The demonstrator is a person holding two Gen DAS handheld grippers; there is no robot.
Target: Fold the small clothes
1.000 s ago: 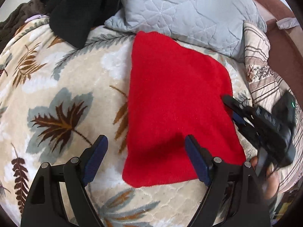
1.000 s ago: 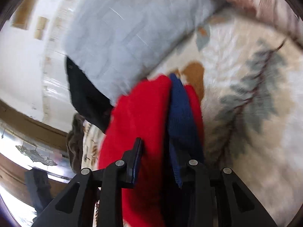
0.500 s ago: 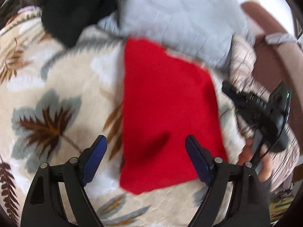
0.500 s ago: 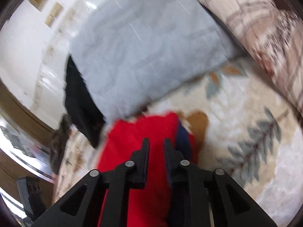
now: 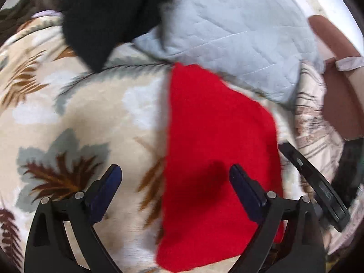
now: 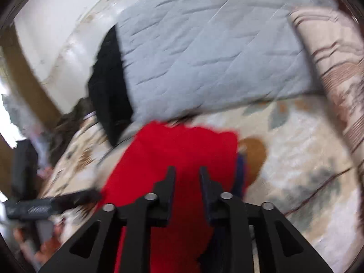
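Observation:
A red knitted garment (image 5: 218, 150) lies folded flat on the leaf-patterned blanket (image 5: 75, 116); it also shows in the right wrist view (image 6: 182, 157), with a dark blue edge (image 6: 240, 173) at its right side. My left gripper (image 5: 174, 182) is open and empty, held above the garment's near left edge. My right gripper (image 6: 187, 175) hovers over the garment with its jaws a little apart and nothing between them. It appears in the left wrist view (image 5: 318, 182) at the garment's right side.
A grey quilted pillow (image 5: 234, 29) lies just behind the garment, black clothing (image 5: 107, 16) to its left. A striped beige pillow (image 5: 316, 122) and a brown headboard (image 5: 336, 72) are at the right. A hand (image 6: 43, 245) holds the left gripper.
My right gripper let go of the red and blue fabric and lifted off it, and its jaws have parted slightly. The left gripper shifted a little over the garment.

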